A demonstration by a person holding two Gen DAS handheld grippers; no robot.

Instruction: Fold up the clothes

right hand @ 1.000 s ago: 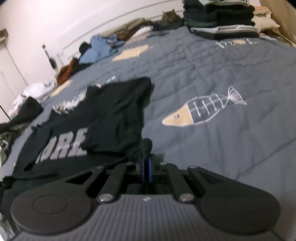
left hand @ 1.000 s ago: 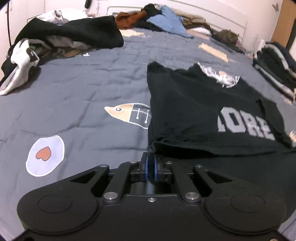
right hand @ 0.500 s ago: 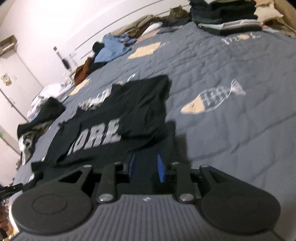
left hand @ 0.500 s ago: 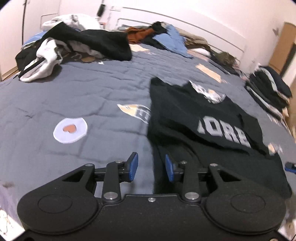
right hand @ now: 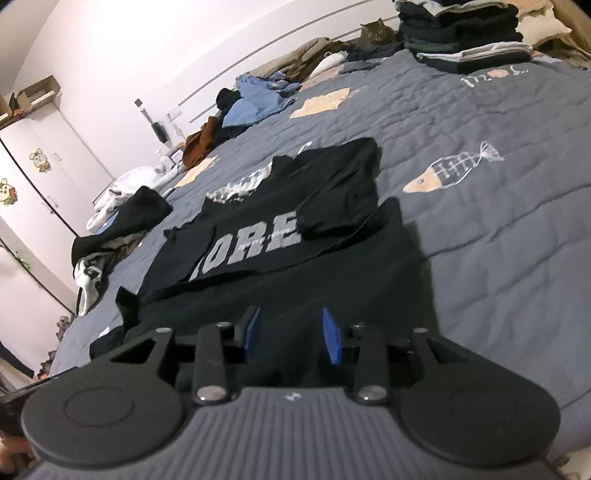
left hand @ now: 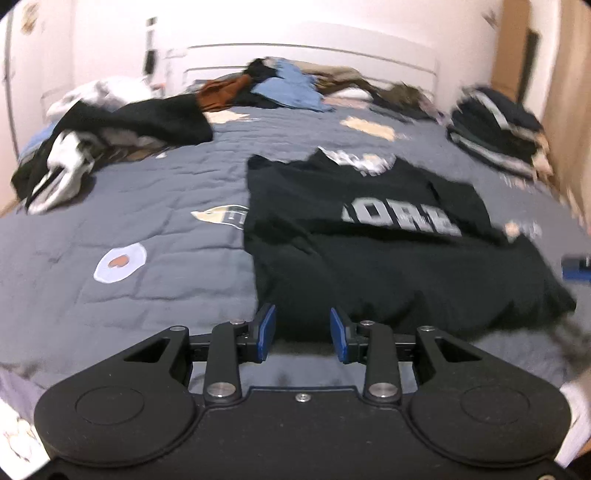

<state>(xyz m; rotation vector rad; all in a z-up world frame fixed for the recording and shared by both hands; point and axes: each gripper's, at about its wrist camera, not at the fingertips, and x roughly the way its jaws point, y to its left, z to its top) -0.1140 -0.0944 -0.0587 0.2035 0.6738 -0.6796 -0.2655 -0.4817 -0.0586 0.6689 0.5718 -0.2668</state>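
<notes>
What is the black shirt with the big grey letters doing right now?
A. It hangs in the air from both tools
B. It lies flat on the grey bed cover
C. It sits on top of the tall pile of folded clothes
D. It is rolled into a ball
B: the black shirt lies spread out on the grey bed cover, with both sleeves folded in, and no tool is gripping it.

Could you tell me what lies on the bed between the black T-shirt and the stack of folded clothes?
Only bare grey quilt with a printed fish skeleton separates the black T-shirt from the folded stack, seen best in the right wrist view.
</notes>
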